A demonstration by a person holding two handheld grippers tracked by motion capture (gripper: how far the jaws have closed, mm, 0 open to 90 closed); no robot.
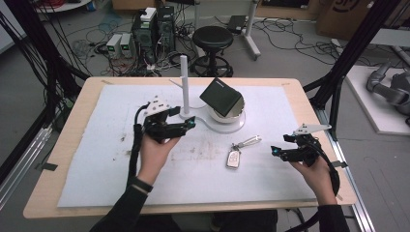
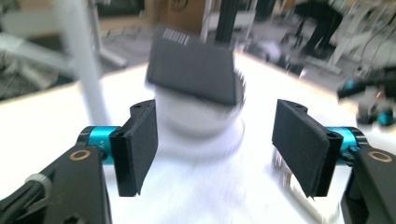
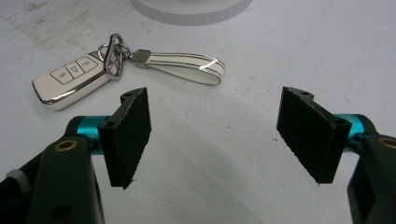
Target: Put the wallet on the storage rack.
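A black box (image 1: pixel 221 96) (image 2: pixel 194 70) lies tilted in a round white dish (image 1: pixel 235 124) (image 2: pixel 196 119) at the back middle of the mat. A white pole (image 1: pixel 183 82) (image 2: pixel 86 60) stands just left of the dish. My left gripper (image 1: pixel 191 124) (image 2: pixel 215 135) hovers by the pole's foot, pointing at the dish, open with nothing between its jaws. A white car key fob (image 1: pixel 233 158) (image 3: pixel 65 81) with a white strap (image 1: pixel 249 141) (image 3: pixel 182 65) lies on the mat. My right gripper (image 1: pixel 275 151) (image 3: pixel 215 130) is open and holds nothing, just right of the key.
A white mat (image 1: pixel 290 106) covers most of the wooden table (image 1: pixel 72 121). Behind the table on the floor are a black stool (image 1: pixel 212 38), computer cases (image 1: pixel 154 29) and many cables. Black frame posts (image 1: pixel 348 58) stand at both sides.
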